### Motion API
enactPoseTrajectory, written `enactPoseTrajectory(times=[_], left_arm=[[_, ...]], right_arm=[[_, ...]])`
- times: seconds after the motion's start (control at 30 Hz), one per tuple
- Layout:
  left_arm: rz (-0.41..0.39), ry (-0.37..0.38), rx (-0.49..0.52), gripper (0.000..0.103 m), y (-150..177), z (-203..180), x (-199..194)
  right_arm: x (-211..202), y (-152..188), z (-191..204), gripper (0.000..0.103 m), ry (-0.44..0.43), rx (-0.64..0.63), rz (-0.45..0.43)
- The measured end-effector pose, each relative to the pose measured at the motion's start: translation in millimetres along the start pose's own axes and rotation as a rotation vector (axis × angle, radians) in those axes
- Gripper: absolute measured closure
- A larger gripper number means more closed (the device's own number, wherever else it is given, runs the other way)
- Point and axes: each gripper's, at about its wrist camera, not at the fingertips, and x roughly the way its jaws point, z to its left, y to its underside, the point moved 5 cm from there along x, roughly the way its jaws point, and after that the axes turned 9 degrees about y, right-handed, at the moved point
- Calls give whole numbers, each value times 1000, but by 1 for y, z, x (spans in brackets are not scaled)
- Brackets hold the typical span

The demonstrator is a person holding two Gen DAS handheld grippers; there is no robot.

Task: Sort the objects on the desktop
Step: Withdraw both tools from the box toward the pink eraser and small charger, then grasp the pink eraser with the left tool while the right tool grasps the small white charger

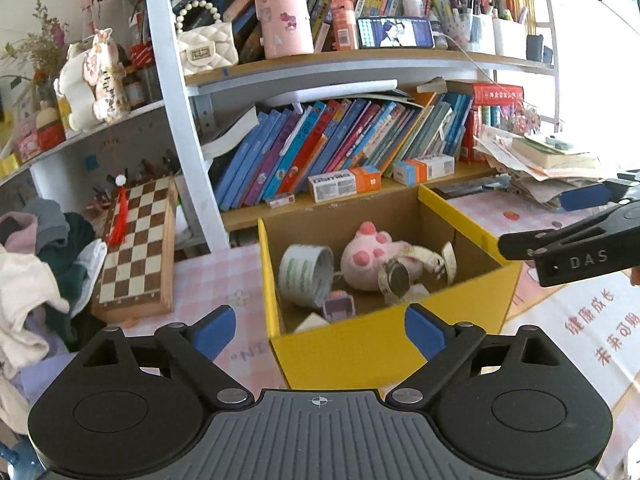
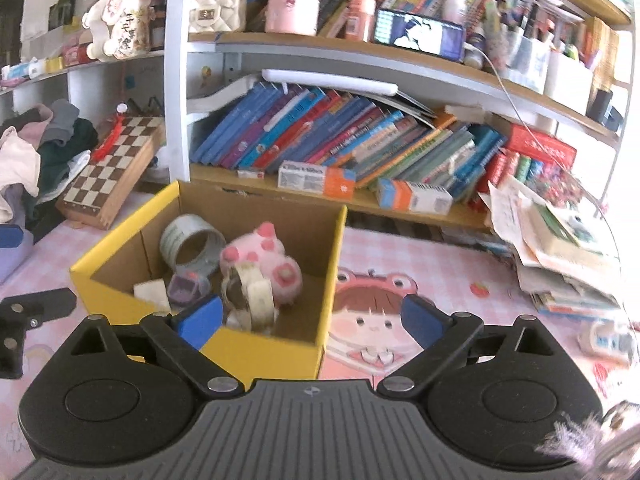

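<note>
A yellow cardboard box stands open on the pink desk mat; it also shows in the right wrist view. Inside lie a tape roll, a pink plush paw, a white watch and a small purple item. The same tape roll, plush and watch show in the right wrist view. My left gripper is open and empty, just before the box's near wall. My right gripper is open and empty over the box's right front corner.
A folded chessboard leans at the left beside a clothes pile. Shelves of books rise behind the box. A paper and book stack sits at the right. A small white device lies on the mat.
</note>
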Motion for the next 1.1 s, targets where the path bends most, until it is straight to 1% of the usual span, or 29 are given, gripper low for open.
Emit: enactPoseTrajectory(times=[0.27, 0.43, 0.67, 0.83, 1.1], left_arm=[[24, 0, -4, 9, 23, -9, -14], [59, 7, -9, 9, 43, -15, -15], [120, 26, 5, 9, 70, -26, -14], [151, 40, 8, 9, 84, -32, -14], [196, 59, 6, 9, 102, -41, -13]], right_arm=[[-19, 35, 0, 4, 26, 14, 42], [-26, 60, 9, 4, 24, -3, 80], [-30, 98, 23, 4, 13, -32, 160], [-32, 116, 32, 4, -8, -34, 204], [-29, 129, 34, 4, -21, -14, 256]])
